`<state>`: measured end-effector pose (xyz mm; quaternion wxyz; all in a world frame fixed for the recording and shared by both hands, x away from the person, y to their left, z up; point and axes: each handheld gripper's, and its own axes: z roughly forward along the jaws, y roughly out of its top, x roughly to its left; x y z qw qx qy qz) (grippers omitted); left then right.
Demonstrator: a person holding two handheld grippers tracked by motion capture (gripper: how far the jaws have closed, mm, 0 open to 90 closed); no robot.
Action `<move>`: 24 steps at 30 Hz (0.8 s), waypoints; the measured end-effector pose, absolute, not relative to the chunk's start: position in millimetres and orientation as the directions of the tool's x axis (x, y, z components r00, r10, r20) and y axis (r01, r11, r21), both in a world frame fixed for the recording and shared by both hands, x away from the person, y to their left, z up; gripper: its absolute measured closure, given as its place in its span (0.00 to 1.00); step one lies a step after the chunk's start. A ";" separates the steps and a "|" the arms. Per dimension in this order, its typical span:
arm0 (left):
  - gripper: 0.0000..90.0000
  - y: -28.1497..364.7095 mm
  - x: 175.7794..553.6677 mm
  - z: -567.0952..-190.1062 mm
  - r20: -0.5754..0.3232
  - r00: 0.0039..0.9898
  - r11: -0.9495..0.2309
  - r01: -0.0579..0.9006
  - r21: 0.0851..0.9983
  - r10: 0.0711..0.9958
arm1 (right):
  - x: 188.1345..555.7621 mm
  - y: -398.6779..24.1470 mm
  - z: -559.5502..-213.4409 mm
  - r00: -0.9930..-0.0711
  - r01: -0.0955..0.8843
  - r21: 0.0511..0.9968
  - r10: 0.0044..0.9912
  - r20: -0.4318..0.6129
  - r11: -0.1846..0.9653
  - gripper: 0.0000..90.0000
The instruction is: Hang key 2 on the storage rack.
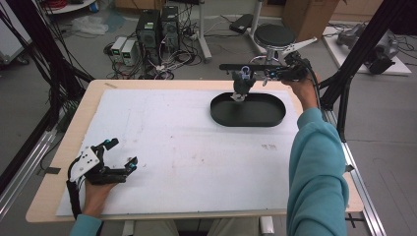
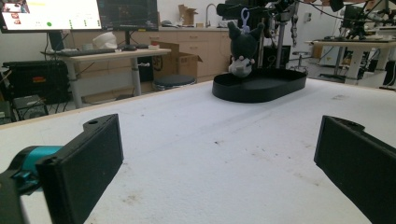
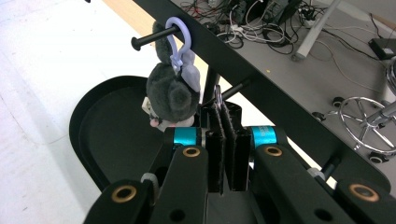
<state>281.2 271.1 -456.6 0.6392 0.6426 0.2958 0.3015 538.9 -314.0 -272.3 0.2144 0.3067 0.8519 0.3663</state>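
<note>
Right tool (image 3: 226, 154), clenched with nothing visibly between its jaws, sits beside the grey plush keychain toy (image 3: 172, 95), which hangs by its lilac plastic clip (image 3: 180, 39) from a black rack peg (image 3: 149, 39) above the black oval tray (image 1: 248, 118); left tool (image 1: 118, 157) rests released on the table (image 1: 187, 157).

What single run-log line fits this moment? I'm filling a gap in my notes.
plush keychain: hangs from rack peg over black tray | right gripper: shut beside it | left gripper: open, idle
</note>
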 end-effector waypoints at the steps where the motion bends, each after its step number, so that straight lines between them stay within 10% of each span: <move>1: 0.02 271.0 281.2 -456.6 0.010 0.643 -0.008 -0.006 1.000 0.766 | 539.3 -314.0 -272.3 -0.720 0.362 0.757 0.679 -0.144 0.544 0.99; 16: 0.02 270.7 281.0 -456.6 0.016 0.644 -0.011 -0.011 1.000 0.765 | 542.0 -313.8 -274.1 -0.691 0.356 0.774 0.705 -0.159 0.523 0.87; 22: 0.02 270.7 281.1 -456.6 0.015 0.644 -0.010 -0.011 1.000 0.765 | 538.4 -314.5 -271.6 -0.654 0.355 0.787 0.736 -0.177 0.505 0.66; 24: 0.02 271.0 281.2 -456.7 0.013 0.644 -0.009 -0.010 1.000 0.765 | 531.9 -312.7 -268.3 -0.628 0.348 0.814 0.761 -0.166 0.464 0.40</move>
